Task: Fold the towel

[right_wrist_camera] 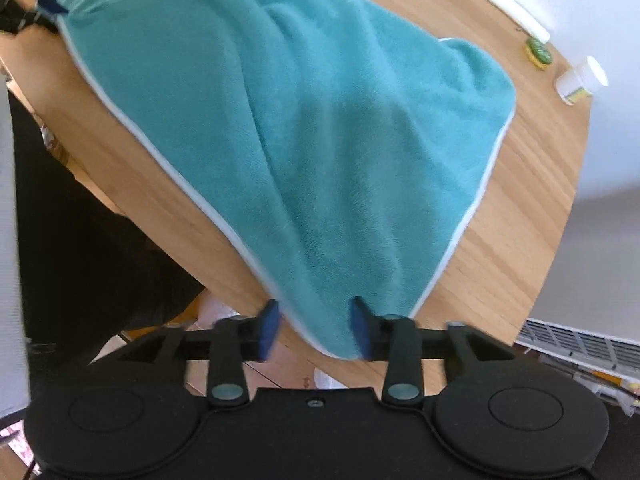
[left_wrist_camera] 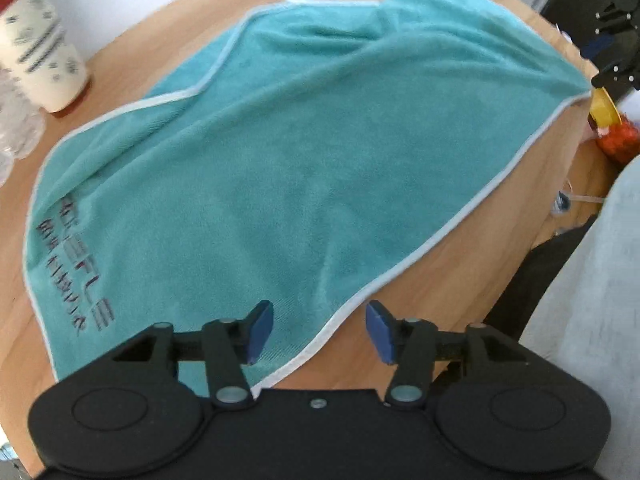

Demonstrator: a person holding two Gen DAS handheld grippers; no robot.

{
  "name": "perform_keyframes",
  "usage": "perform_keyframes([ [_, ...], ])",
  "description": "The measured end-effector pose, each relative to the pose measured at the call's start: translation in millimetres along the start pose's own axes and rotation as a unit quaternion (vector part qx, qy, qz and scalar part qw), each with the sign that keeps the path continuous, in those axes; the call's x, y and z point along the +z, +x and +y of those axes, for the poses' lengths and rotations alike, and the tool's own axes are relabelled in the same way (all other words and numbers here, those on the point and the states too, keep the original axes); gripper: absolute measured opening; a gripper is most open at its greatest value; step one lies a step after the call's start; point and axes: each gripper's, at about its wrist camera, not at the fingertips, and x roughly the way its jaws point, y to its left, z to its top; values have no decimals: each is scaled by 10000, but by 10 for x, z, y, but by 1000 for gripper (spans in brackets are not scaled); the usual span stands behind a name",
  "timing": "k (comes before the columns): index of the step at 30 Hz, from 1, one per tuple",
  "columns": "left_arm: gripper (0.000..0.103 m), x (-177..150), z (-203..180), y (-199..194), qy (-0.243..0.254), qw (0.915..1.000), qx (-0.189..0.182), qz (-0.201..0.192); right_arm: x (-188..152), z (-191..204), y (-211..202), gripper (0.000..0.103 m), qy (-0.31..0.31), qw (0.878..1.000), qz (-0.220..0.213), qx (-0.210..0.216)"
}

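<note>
From the left wrist, the teal towel is seen spread, rumpled, on the round tabletop; the left gripper is parted over its white-piped edge, nothing pinched. From the right wrist, the right gripper straddles a corner, half open, unclamped. Soft, light, limp cloth is judged; corners are best pinched.

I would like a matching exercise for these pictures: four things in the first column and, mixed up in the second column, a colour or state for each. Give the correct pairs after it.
Column 1
1. towel
2. table
3. paper cup
4. left gripper

Column 2
A. light brown wood
B. open, its blue pads apart above the towel's white hem
C. teal, lying rumpled
D. cream with a red rim, standing upright

Pairs: 1-C, 2-A, 3-D, 4-B
</note>
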Motion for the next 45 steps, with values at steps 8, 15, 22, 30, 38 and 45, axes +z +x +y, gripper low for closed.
perform_keyframes([
  [8, 53, -287, 520, -257, -1251, 9908, 429, -278, 587, 325, -99, 49, 101, 9971, -673, 332],
  [15, 58, -672, 1178, -492, -2435, 9612, 1177, -534, 1494, 974, -171, 49, -383, 9853, -1448, 817],
  [22, 64, -925, 1739, -438, -2988, 9410, 1351, -841, 2155, 1833, -75, 49, -680, 9727, -1751, 1362],
  [30, 64, -837, 1872, -350, -2492, 9541, 1393, -904, 2933, 3104, 34, 49, -1325, 9512, -1956, 1986],
  [38, 64, -1122, 2117, -470, -2802, 9490, 1168, -850, 3263, 3799, 398, 49, -1314, 9605, -1673, 1794],
  [45, 64, -1293, 2131, -491, -2874, 9490, 921, -917, 3331, 4004, 518, 16, -1339, 9661, -1541, 1584],
])
